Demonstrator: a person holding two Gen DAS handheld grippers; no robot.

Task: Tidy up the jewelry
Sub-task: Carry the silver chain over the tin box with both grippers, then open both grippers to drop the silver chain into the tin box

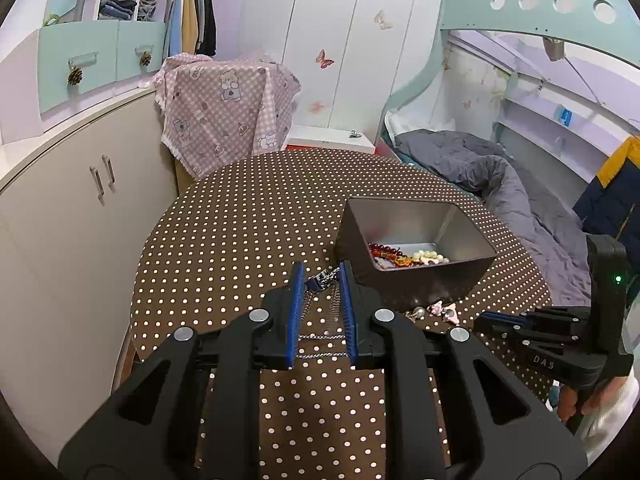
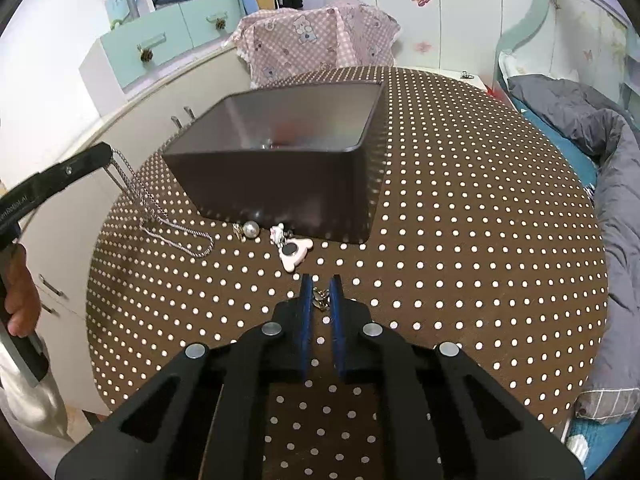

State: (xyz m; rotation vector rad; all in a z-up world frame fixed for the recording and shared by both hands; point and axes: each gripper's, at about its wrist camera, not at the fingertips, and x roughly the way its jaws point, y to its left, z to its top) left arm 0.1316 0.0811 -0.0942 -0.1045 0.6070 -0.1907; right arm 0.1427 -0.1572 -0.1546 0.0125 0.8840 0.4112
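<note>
One gripper (image 1: 505, 317) reads "DAS" — other lettering too blurred

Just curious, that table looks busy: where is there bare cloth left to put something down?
Bare dotted tablecloth lies right of the metal box and behind it. Crowded: the box's near side, with the pearl earring, pink charm and silver chain.

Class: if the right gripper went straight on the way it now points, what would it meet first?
Probably the pink bear-shaped charm on the polka-dot tablecloth, just beyond the right gripper; the dark rectangular tin lies behind it. Depth is uncertain.
</note>
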